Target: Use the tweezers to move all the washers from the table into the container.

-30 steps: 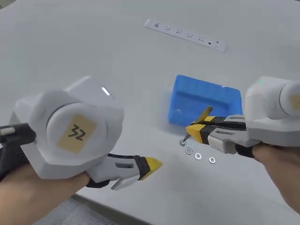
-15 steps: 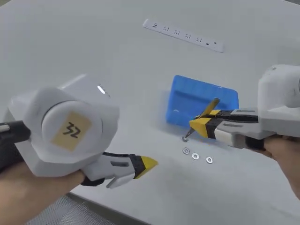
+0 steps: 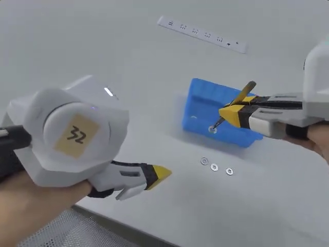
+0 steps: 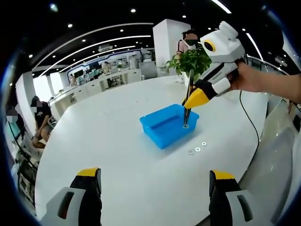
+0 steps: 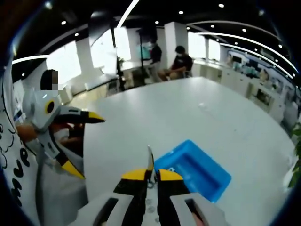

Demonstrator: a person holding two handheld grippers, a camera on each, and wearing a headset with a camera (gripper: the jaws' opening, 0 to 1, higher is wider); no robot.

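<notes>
Right gripper [image 3: 226, 114] now higher, tweezers [image 3: 245, 91] over container [image 3: 203, 105].

Setting: you are working in an open-plan office.
Work surface: you are working at a large white table [image 4: 117, 141] with a power strip [image 3: 203, 35] lying on it.
Ceiling: recessed spotlights [image 4: 133, 10] and light strips [image 4: 94, 35] are shining overhead.
Background: people [image 5: 181, 66] are sitting nearby; rows of desks [image 4: 108, 77] are running behind; a potted plant [image 4: 193, 61] is standing close by.
</notes>
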